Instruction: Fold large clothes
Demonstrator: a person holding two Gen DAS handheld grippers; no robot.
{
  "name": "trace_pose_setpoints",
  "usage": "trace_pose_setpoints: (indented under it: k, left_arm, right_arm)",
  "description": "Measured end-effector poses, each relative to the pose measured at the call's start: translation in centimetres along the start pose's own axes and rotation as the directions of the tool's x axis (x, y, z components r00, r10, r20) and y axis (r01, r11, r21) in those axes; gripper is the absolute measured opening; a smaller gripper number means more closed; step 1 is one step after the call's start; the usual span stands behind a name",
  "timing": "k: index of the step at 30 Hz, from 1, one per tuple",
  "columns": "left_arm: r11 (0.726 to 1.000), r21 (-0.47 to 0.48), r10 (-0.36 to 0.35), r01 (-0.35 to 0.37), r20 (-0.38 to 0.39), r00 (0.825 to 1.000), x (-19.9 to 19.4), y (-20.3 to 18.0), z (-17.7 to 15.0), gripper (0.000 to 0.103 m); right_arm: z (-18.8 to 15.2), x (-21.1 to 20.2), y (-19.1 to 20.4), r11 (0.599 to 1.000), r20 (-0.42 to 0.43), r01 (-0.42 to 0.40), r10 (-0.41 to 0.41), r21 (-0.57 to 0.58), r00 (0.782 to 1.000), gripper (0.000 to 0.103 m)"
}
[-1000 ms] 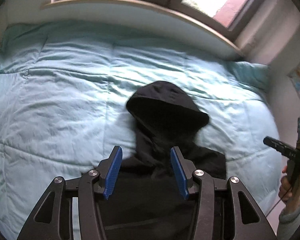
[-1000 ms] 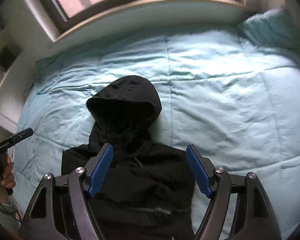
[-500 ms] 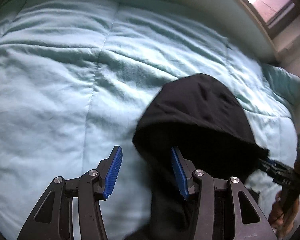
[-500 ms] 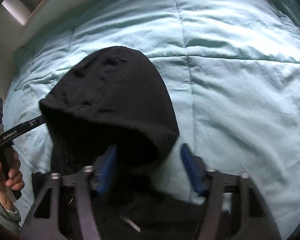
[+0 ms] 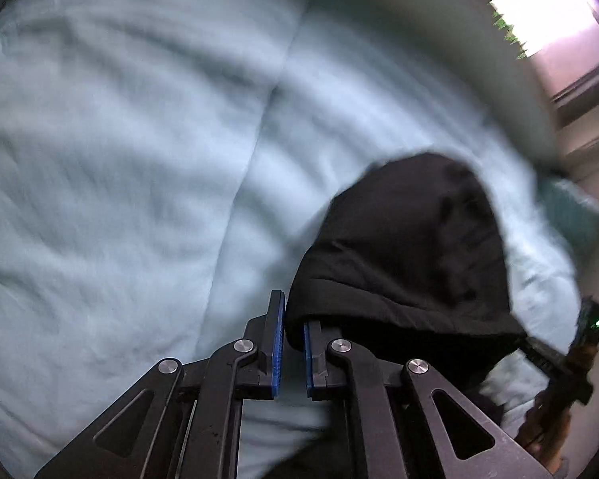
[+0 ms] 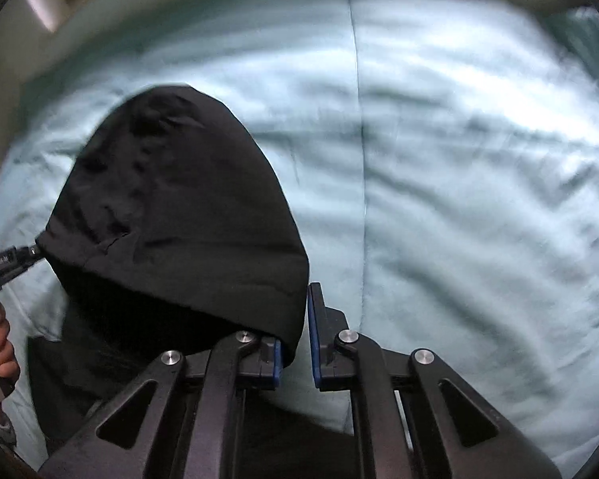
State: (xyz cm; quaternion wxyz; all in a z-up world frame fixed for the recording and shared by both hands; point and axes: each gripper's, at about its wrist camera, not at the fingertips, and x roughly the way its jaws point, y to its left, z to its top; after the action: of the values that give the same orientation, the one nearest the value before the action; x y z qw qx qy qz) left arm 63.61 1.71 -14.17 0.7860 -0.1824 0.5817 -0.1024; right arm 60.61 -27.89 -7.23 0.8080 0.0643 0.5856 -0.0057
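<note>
Black hoodie hood [image 5: 411, 247] | left gripper [image 5: 293, 331] pinching its rim | right gripper [image 6: 299, 331] pinching opposite rim

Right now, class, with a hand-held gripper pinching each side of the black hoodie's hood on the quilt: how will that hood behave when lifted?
The hood will probably sag between the two grips; its fabric already creases and drapes. It seems light, since pinches by the left hand-held gripper and right hand-held gripper gather its edge. The body will likely drag over the teal quilt.

Pale teal quilted bedspread [image 5: 119, 159], wrinkled; window [image 5: 547, 16] beyond, top corner.
</note>
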Motion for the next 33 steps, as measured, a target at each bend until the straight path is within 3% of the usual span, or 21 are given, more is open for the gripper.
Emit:
trace_pose_setpoints:
  k: [2, 4, 6, 8, 10, 12, 14, 17, 19, 21, 23, 26, 27, 29, 33]
  left_arm:
    - [0.995, 0.085, 0.058, -0.056, -0.020, 0.998, 1.9, -0.7, -0.4, 0.010]
    - [0.977, 0.176, 0.123, -0.124, 0.018, 0.992, 1.1, -2.6, -0.7, 0.010]
    - [0.966, 0.220, 0.128, -0.135, 0.045, 0.991, -0.4, -3.4, -1.0, 0.010]
    - [0.967, 0.232, 0.094, -0.104, 0.052, 0.994, -2.1, -3.4, -1.4, 0.010]
    - [0.971, 0.231, 0.050, -0.061, 0.052, 0.997, -4.3, -2.9, -2.0, 0.010]
    - [0.971, 0.238, -0.040, 0.023, 0.068, 0.997, -7.2, -2.4, -2.6, 0.010]
    - [0.961, 0.255, -0.138, 0.109, 0.097, 0.986, -10.5, -2.8, -2.8, 0.011]
    - [0.947, 0.296, -0.186, 0.127, 0.181, 0.966, -13.5, -5.0, -1.2, 0.018]
    - [0.937, 0.320, -0.210, 0.143, 0.186, 0.960, -12.6, -7.5, 0.3, 0.027]
    - [0.929, 0.340, -0.206, 0.147, 0.145, 0.968, -10.4, -8.8, 1.4, 0.034]
    - [0.935, 0.323, -0.166, 0.144, 0.042, 0.985, -5.9, -9.2, 1.7, 0.034]
    - [0.943, 0.294, -0.132, 0.156, -0.098, 0.986, -0.3, -7.7, 0.3, 0.034]
    - [0.946, 0.291, -0.111, 0.140, -0.114, 0.987, 1.1, -7.1, -0.1, 0.034]
    - [0.953, 0.255, -0.135, 0.162, -0.120, 0.984, 2.9, -5.6, -0.9, 0.034]
    - [0.957, 0.219, -0.165, 0.188, -0.116, 0.979, 2.3, -5.4, -0.6, 0.033]
  right_arm:
    - [-0.2, 2.2, -0.4, 0.999, -0.054, -0.019, 0.020, 0.027, 0.998, 0.011]
    - [0.0, 2.1, -0.2, 1.000, -0.051, -0.007, 0.007, 0.015, 0.999, 0.011]
    - [0.2, 1.0, -0.2, 1.000, -0.045, -0.006, 0.006, -0.007, 0.999, 0.014]
    - [0.0, -0.4, -0.3, 0.999, -0.038, -0.007, 0.006, -0.034, 0.999, 0.021]
    - [-0.6, -2.4, -0.3, 0.998, -0.022, 0.011, -0.013, -0.068, 1.000, 0.042]
    - [-1.4, -4.7, -0.2, 0.995, 0.003, -0.010, 0.011, -0.101, 1.000, 0.047]
    - [-1.7, -6.5, 0.4, 0.991, 0.025, -0.027, 0.031, -0.129, 0.999, 0.048]
    - [-0.6, -8.5, 2.3, 0.986, 0.074, -0.058, 0.070, -0.156, 0.995, 0.048]
    - [1.6, -8.4, 4.1, 0.982, 0.088, -0.103, 0.118, -0.155, 0.989, 0.048]
    - [3.2, -6.7, 5.5, 0.981, 0.083, -0.111, 0.126, -0.159, 0.989, 0.048]
    - [3.5, -4.5, 5.9, 0.977, 0.057, -0.142, 0.152, -0.158, 0.987, 0.048]
    - [2.6, 0.3, 6.4, 0.976, -0.043, -0.155, 0.150, -0.154, 0.988, 0.048]
    - [2.2, 1.7, 6.2, 0.976, -0.069, -0.145, 0.135, -0.163, 0.988, 0.047]
    - [1.3, 3.9, 5.6, 0.973, -0.092, -0.156, 0.142, -0.169, 0.986, 0.047]
    - [1.4, 3.9, 5.1, 0.970, -0.083, -0.194, 0.183, -0.145, 0.979, 0.046]
